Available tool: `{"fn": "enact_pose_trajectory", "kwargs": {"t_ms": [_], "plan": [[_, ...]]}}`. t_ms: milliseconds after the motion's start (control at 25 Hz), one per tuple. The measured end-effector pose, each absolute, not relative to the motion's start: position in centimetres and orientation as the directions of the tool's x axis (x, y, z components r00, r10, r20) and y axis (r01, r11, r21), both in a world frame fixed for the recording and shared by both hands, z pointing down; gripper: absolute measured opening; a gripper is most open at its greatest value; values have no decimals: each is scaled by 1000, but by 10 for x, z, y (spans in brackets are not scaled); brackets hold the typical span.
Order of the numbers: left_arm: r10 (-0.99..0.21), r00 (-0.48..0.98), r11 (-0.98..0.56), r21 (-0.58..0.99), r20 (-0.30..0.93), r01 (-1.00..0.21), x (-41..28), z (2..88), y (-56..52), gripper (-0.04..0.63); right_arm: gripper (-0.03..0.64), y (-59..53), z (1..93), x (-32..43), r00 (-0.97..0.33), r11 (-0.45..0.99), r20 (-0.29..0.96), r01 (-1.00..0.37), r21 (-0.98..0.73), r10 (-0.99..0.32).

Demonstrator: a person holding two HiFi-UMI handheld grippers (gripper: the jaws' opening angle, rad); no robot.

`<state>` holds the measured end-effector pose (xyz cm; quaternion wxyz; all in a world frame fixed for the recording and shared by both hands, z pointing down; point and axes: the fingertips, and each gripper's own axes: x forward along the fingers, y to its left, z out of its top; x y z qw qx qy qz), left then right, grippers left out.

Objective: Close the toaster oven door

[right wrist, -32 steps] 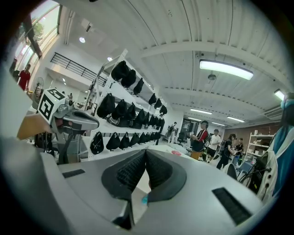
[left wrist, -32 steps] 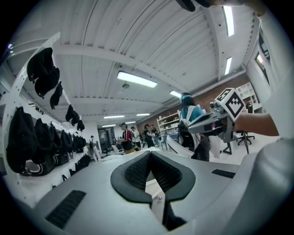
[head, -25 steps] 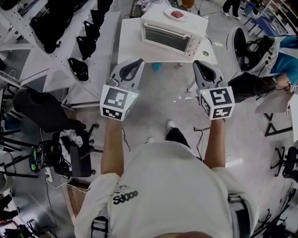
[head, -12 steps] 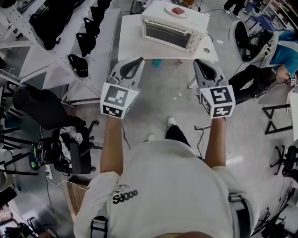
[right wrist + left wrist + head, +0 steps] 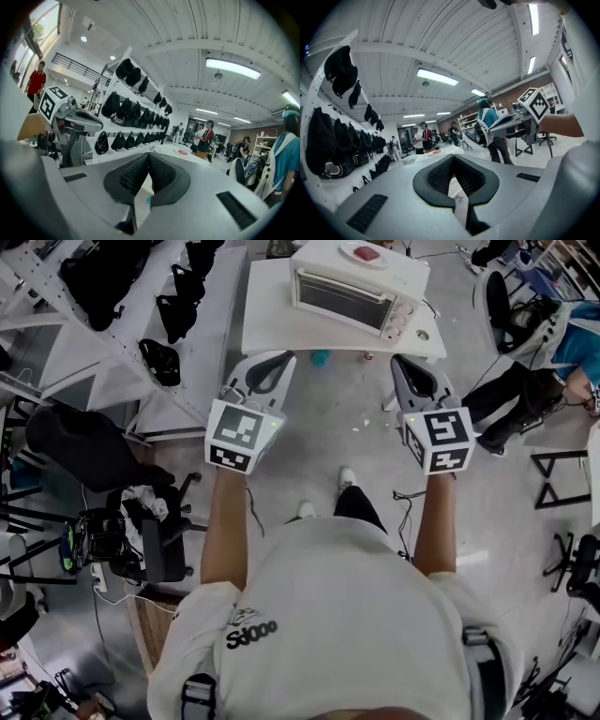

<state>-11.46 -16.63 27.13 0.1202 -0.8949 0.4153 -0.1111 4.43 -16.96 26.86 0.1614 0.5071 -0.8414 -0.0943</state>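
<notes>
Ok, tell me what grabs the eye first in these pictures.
First come the two marker-cubed grippers, the left gripper and the right gripper, held out side by side in the middle of the head view, both shut and empty. Beyond them a white toaster oven sits on a white table, with a rack of black bags along the left.

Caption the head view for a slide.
Standing short of the white table, a person points the left gripper and right gripper, both shut and empty, toward the toaster oven.
</notes>
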Motion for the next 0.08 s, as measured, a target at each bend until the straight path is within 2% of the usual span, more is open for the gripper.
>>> {"fn": "enact_pose_trajectory", "kwargs": {"t_ms": [80], "plan": [[-771, 629, -626, -308, 102, -717, -115, 273, -169, 18, 9, -172, 270, 43, -435, 469, 176, -822, 323, -883]]}}
